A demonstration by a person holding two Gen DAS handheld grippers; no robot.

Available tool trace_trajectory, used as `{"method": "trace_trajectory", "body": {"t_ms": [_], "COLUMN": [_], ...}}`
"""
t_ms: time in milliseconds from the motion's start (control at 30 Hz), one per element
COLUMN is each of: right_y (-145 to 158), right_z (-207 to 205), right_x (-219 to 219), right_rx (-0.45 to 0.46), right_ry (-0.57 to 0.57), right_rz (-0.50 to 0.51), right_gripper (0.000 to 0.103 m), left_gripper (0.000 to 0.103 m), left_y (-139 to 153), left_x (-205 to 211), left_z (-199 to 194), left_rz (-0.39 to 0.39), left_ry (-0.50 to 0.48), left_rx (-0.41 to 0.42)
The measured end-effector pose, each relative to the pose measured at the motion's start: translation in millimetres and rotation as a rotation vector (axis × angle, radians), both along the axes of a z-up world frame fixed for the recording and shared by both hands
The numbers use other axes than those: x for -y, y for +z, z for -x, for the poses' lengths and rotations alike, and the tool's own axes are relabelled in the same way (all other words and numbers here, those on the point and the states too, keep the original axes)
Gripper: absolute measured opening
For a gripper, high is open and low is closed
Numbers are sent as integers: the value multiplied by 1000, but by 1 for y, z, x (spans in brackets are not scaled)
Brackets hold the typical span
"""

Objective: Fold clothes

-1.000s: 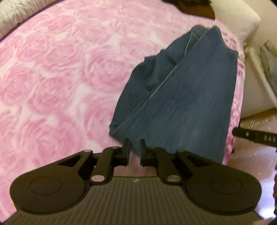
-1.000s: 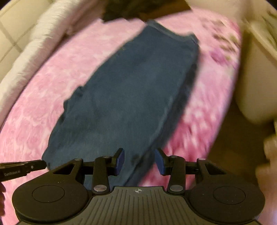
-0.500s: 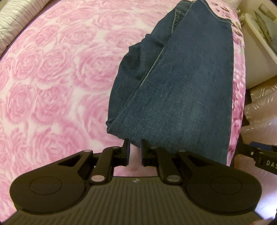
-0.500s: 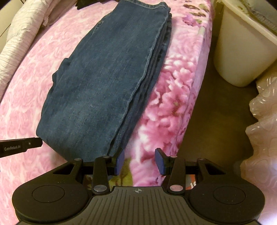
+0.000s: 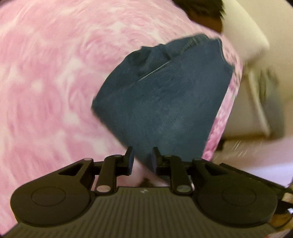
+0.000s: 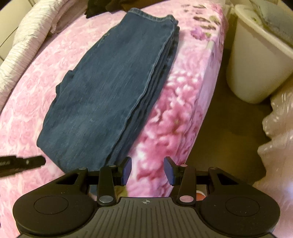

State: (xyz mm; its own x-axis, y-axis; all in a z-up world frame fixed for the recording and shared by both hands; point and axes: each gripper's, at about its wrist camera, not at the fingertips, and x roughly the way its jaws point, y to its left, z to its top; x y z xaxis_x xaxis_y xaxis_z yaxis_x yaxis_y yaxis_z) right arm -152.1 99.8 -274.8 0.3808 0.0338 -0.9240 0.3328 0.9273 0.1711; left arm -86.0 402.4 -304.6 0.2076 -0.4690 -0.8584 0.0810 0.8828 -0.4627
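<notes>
Left gripper (image 5: 141, 158) is seen with its jaws a narrow gap apart and nothing held between them; the near corner of the folded jeans (image 5: 164, 102) lies just beyond the fingertips, not clamped. The left wrist view is heavily blurred, so finer detail cannot be told. The jeans are laid on the bed (image 5: 45, 82), which is covered by a pink rose-patterned blanket, close to the bed's right edge.

Right gripper (image 6: 147, 168) is seen with its blue-padded jaws set wide apart and empty, over the drooping side of the blanket just right of the jeans' near end. In the right wrist view the jeans (image 6: 109, 82) are seen folded lengthwise into a long strip of stacked layers, the waistband at the far end, the stacked edges running along the bed's right edge. The tip of the left gripper (image 6: 22, 163) is seen just left of the jeans' near corner, apart from the cloth.

Left of the jeans, at the bed's far side, a pale crinkled cover (image 6: 27, 36) is bunched. Beyond the waistband a dark garment (image 6: 108, 5) is noted. Right of the jeans, off the bed, a cream bin (image 6: 256, 60) stands on the dark floor, and a shiny plastic bag (image 6: 278, 128) is noted near it.
</notes>
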Motion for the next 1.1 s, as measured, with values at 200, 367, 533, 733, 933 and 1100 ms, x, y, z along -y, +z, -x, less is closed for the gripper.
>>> {"method": "trace_trajectory", "body": {"t_ms": [200, 367, 533, 733, 933, 1100], "right_y": [3, -4, -13, -16, -27, -29], "right_z": [-22, -54, -91, -124, -141, -158], "right_x": [18, 35, 59, 108, 146, 163], "right_rx": [19, 16, 18, 26, 36, 61], "right_ry": [174, 346, 573, 702, 683, 658], "right_rz": [17, -26, -91, -148, -201, -231], "right_gripper": [43, 43, 43, 43, 43, 43], "left_gripper": [24, 26, 29, 38, 38, 44], "left_y": [-16, -35, -52, -70, -76, -91], "left_x": [1, 9, 32, 66, 87, 95], "left_z": [39, 71, 108, 147, 167, 174], "left_rz": [114, 245, 300, 333, 311, 372], "left_ry": [214, 475, 763, 1065, 1227, 1344], "left_rx": [-52, -90, -39, 64, 130, 158]}}
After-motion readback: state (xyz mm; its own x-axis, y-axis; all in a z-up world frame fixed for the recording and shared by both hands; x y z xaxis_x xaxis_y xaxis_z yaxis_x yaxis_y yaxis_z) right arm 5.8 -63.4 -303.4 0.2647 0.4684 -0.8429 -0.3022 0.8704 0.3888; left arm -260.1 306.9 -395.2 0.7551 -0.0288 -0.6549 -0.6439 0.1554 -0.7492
